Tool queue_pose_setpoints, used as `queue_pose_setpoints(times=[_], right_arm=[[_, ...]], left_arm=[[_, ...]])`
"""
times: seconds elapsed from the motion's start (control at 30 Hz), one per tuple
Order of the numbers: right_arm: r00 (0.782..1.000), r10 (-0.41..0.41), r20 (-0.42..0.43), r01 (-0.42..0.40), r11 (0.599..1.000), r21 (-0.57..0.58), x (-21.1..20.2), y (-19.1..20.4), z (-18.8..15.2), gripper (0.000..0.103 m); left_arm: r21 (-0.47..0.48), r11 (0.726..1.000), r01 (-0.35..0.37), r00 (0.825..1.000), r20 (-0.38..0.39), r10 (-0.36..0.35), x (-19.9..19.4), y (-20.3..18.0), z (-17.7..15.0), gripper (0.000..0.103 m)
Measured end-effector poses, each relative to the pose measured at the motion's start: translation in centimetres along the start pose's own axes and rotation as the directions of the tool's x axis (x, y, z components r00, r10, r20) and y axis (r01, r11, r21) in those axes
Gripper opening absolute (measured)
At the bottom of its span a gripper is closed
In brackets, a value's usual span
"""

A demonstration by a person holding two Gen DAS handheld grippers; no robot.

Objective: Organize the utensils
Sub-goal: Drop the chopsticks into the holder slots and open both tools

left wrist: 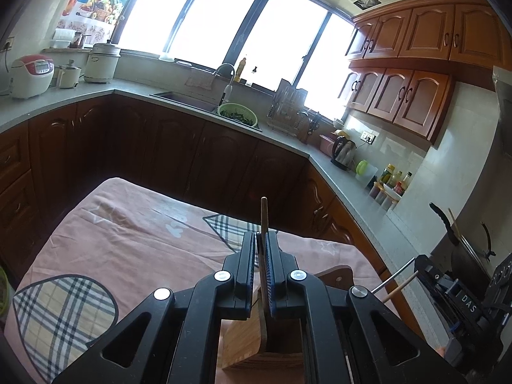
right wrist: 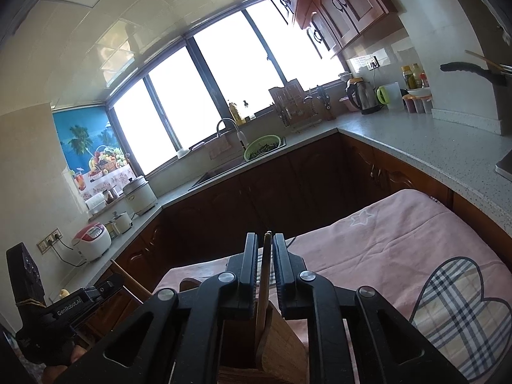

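Observation:
In the left wrist view my left gripper point(left wrist: 262, 236) stands over a bamboo utensil holder point(left wrist: 243, 342). A wooden utensil handle point(left wrist: 264, 214) rises upright between its jaws. The handle leans on the right pad, and a thin gap shows at the left pad. In the right wrist view my right gripper point(right wrist: 265, 240) is open over the same kind of wooden holder point(right wrist: 281, 345). A second wooden handle point(right wrist: 263, 288) stands between its jaws with a gap on both sides. The lower ends of both utensils sit inside the holder.
The holder rests on a pink cloth point(left wrist: 128, 230) with plaid patches over a table. Dark cabinets and a grey counter point(right wrist: 416, 147) wrap around it. The counter holds a kettle point(left wrist: 343, 153), a green colander point(left wrist: 238, 114) at the sink, bottles and a rice cooker point(left wrist: 30, 75).

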State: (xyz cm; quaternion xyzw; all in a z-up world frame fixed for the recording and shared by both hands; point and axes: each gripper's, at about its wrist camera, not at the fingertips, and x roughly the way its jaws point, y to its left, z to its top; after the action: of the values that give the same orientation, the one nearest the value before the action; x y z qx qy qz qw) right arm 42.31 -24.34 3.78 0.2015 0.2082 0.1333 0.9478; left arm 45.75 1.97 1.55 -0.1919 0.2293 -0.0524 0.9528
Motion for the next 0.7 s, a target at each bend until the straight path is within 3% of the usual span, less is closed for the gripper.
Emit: queue_pose_setpoints(times=[0.03, 0.07, 0.1, 0.13, 0.2, 0.27, 0.47, 0.7], right_arm=[[1.0, 0.008, 0.005, -0.008, 1.0, 0.003, -0.2, 0.0, 0.0, 0.043], [1.0, 0.02, 0.014, -0.02, 1.0, 0.007, -0.5, -0.1, 0.0, 0.052], [0.999, 0.025, 0.026, -0.025, 1.0, 0.011, -0.9, -0.1, 0.0, 0.065], [0.999, 0.028, 0.038, -0.029, 1.0, 0.013, -1.3, -0.1, 0.0, 0.073], [0.998, 0.034, 0.054, -0.035, 0.999, 0.018, -2.0, 0.0, 0.0, 0.077], [0.998, 0.036, 0.056, -0.038, 0.999, 0.026, -2.7, 0.0, 0.0, 0.085], [0.999, 0.036, 0.033, -0.037, 0.999, 0.032, -4.9, -0.3, -1.2, 0.095], [0.999, 0.021, -0.047, -0.02, 1.0, 0.019, -7.6, -0.7, -3.9, 0.095]], left_arm=[[-0.006, 1.0, -0.001, 1.0, 0.002, 0.001, -0.2, 0.1, -0.1, 0.021], [-0.015, 1.0, -0.006, 1.0, 0.01, 0.006, -0.6, 0.3, -0.2, 0.033], [-0.022, 1.0, -0.006, 1.0, 0.018, 0.007, -1.0, 0.4, -0.3, 0.038], [-0.026, 1.0, -0.008, 1.0, 0.023, 0.008, -1.4, 0.5, -0.4, 0.042], [-0.036, 0.999, -0.01, 1.0, 0.018, 0.011, -2.3, 0.7, -0.6, 0.053], [-0.057, 0.998, -0.008, 1.0, 0.019, 0.009, -3.5, 1.2, -1.0, 0.075], [-0.036, 0.997, -0.061, 0.998, -0.009, 0.061, -7.4, 2.2, -3.3, 0.078], [-0.045, 0.993, -0.108, 0.99, -0.095, 0.104, -11.6, 3.4, -6.2, 0.078]])
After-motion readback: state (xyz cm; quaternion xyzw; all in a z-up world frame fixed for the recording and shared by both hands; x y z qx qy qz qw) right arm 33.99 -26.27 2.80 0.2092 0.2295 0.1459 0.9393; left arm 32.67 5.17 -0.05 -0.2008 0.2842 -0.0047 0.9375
